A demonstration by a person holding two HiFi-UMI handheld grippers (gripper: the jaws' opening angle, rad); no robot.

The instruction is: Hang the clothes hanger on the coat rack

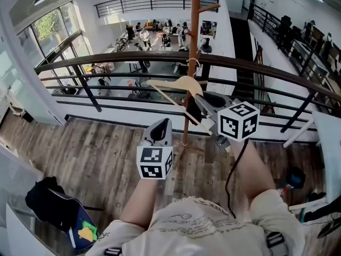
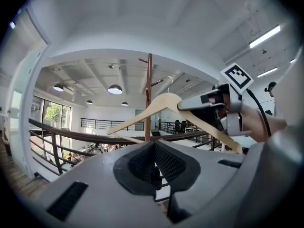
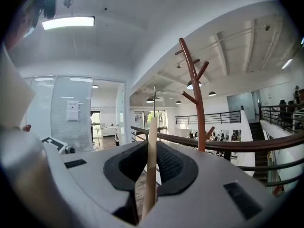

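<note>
A pale wooden clothes hanger [image 1: 178, 84] hangs in the air in front of the brown coat rack pole [image 1: 194, 36], its metal hook close to the pole. My right gripper [image 1: 196, 106] is shut on the hanger's arm; in the right gripper view the wooden bar [image 3: 152, 141] runs straight up between the pads, with the coat rack [image 3: 198, 108] and its pegs to the right. My left gripper [image 1: 160, 128] sits lower left of the hanger, shut with nothing in it. From the left gripper view the hanger [image 2: 156, 106] and the coat rack [image 2: 148, 89] stand ahead of the jaws [image 2: 154, 167].
A dark curved railing [image 1: 106, 57] runs just behind the coat rack, with an atrium and people far below. A black bag [image 1: 48, 201] lies on a chair at the lower left. A white table edge [image 1: 327, 143] stands at the right, over the wooden floor [image 1: 80, 153].
</note>
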